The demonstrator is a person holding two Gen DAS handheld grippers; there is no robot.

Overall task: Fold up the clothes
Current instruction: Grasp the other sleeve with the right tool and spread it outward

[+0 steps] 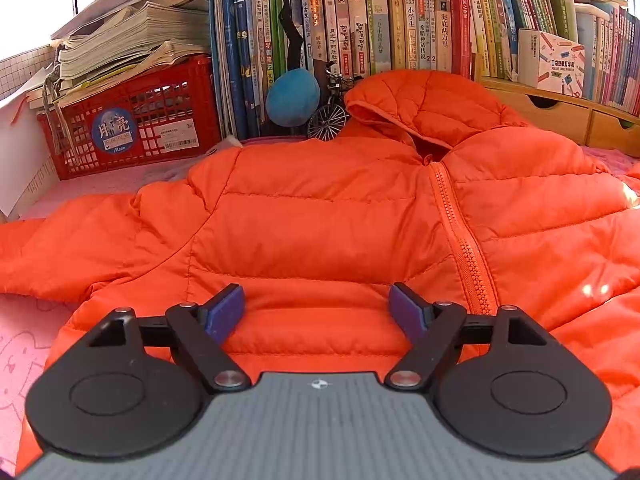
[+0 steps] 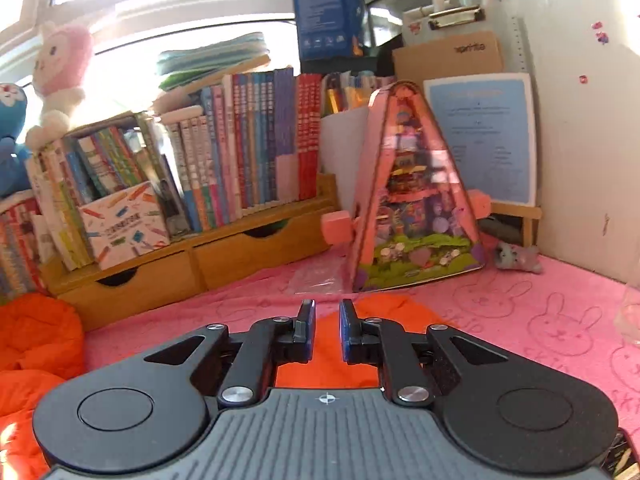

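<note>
— Jacket check: where was that puffy orange quilted hooded jacket [image 1: 320, 208]?
— Spread zipped-up on the pink bunny-print cloth [image 2: 520, 312]. Left gripper [image 1: 318, 308] gaped wide above its hem.
— And the right gripper [image 2: 327, 320]?
— Nearly closed, a narrow gap, over an orange sleeve [image 2: 384, 312].

jacket [image 1: 320, 220] on blanket [image 1: 24, 344] (books [image 1: 360, 28] behind)

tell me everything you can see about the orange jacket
The orange quilted puffer jacket looks like smooth, slightly shiny padded fabric. It lies front up and spread on the pink bunny-print blanket, zip closed, hood towards the books, one sleeve stretched sideways. The open left tongs hover over its lower front.
</note>
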